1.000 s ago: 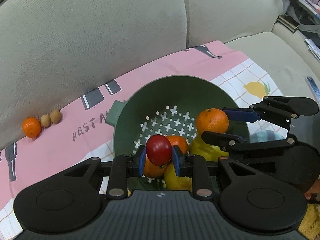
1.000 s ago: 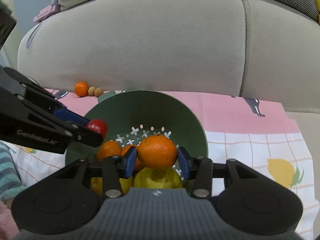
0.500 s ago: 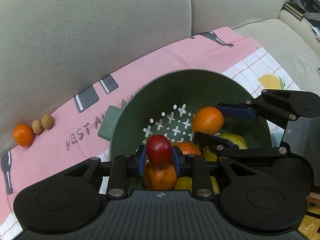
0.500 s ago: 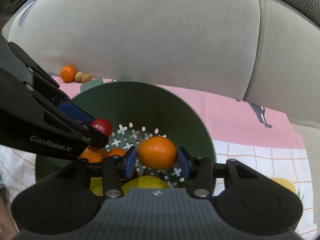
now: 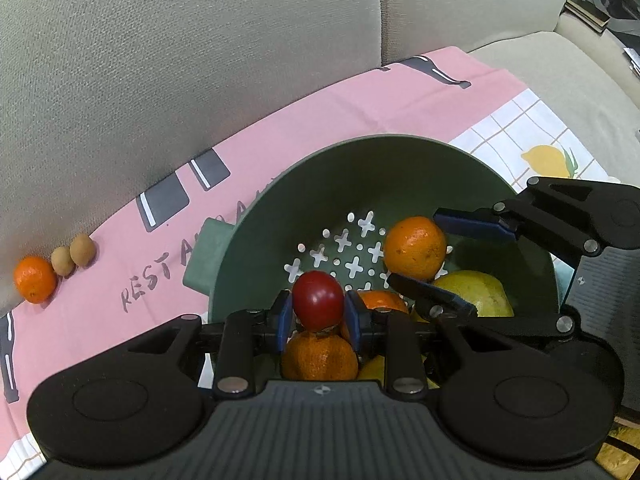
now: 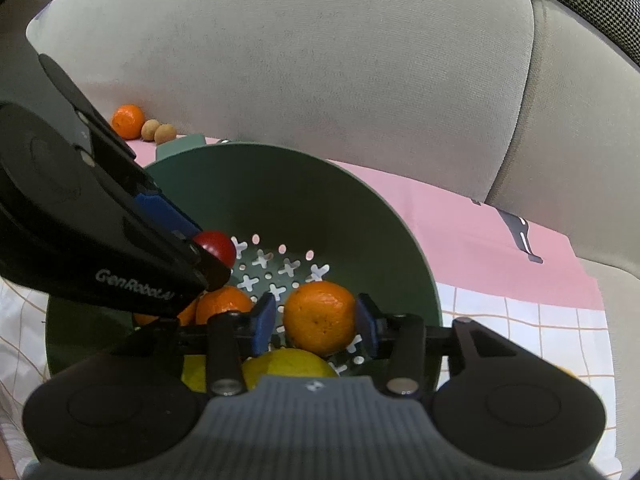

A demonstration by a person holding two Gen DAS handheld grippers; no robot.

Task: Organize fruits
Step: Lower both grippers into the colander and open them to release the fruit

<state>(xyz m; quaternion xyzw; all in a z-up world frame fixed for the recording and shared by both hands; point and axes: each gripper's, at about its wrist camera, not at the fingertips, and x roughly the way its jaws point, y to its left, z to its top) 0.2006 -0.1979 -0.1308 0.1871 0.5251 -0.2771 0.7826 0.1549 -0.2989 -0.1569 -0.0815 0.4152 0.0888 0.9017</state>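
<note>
Fingers: left gripper (image 5: 318, 316) clamps tomato (image 5: 318, 299) | right gripper (image 6: 316, 322) clamps orange (image 6: 320, 322) | lemon print (image 5: 546, 159) left-view only

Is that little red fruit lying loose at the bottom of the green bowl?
No, the red fruit is clamped between the blue pads of the left claw, above the green bowl.

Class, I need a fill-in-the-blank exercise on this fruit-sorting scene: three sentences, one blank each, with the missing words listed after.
1. The left hand-held gripper is shut on a small ____ fruit.
2. The right hand-held gripper holds an ____ over the green colander.
3. Beside the lone orange on the pink cloth lie ____ small brown fruits.

Missing words: red; orange; two
</note>
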